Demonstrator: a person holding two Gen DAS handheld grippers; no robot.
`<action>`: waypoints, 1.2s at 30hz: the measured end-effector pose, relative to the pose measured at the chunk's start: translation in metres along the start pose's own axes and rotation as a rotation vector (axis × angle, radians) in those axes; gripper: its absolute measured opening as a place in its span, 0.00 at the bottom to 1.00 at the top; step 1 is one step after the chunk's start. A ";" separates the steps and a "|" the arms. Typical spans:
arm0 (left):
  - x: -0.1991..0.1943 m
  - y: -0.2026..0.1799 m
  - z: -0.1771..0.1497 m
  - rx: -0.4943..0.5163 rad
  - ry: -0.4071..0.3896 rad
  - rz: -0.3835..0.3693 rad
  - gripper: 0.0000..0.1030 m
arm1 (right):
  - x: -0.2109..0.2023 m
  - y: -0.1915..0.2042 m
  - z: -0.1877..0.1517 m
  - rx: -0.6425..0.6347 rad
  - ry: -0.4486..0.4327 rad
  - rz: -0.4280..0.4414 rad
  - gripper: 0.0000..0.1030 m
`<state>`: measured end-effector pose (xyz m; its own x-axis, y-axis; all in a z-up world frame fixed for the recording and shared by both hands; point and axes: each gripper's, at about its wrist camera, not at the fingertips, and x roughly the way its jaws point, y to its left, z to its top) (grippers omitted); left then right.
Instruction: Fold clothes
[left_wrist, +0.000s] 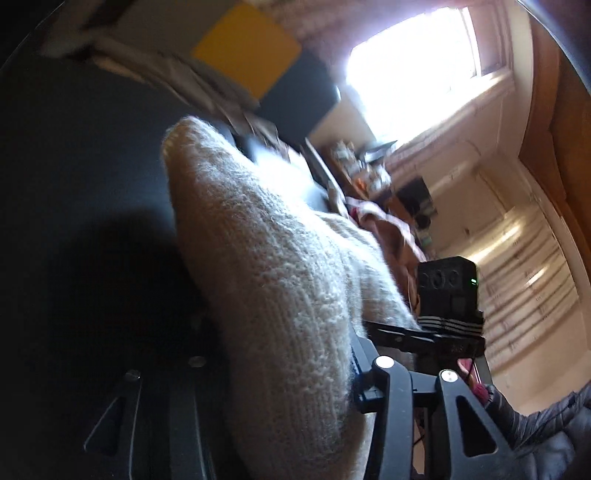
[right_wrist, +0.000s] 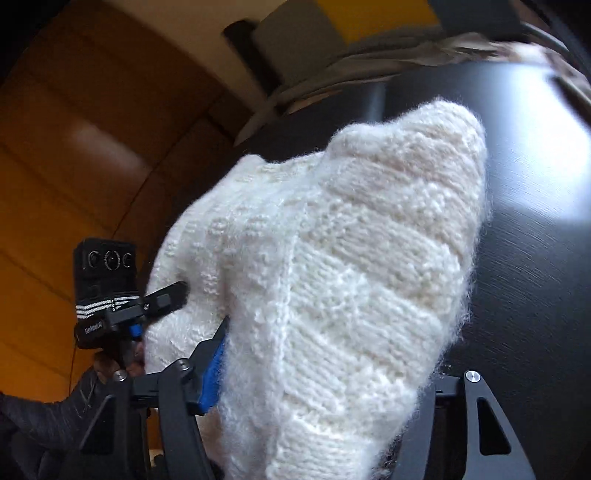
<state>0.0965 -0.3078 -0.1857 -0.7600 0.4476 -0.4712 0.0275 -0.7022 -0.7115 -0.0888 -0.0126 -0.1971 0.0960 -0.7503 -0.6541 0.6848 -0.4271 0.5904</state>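
A thick cream-white knitted sweater (right_wrist: 332, 277), fuzzy with loose fibres and ribbed in broad bands, is bulging up in a bunched heap above the dark table (right_wrist: 535, 258). The right hand-held gripper (right_wrist: 321, 387) is pinching a fold of it between its black fingers, with the knit spilling out over both. In the left wrist view the left hand-held gripper (left_wrist: 280, 387) is likewise clamping the same sweater (left_wrist: 266, 277), whose far end is rising toward a bright window (left_wrist: 413, 62).
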 end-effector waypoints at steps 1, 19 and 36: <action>-0.022 0.005 0.001 -0.002 -0.042 0.034 0.45 | 0.009 0.012 0.006 -0.026 0.016 0.019 0.61; -0.261 0.181 0.015 -0.274 -0.495 0.515 0.46 | 0.345 0.351 0.156 -0.552 0.298 0.268 0.57; -0.338 0.187 0.016 -0.337 -0.687 0.828 0.54 | 0.353 0.375 0.185 -0.787 0.170 0.240 0.77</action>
<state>0.3486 -0.5991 -0.1513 -0.6194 -0.5597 -0.5505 0.7843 -0.4096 -0.4660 0.0687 -0.5306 -0.1190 0.3674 -0.6627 -0.6526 0.9300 0.2579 0.2618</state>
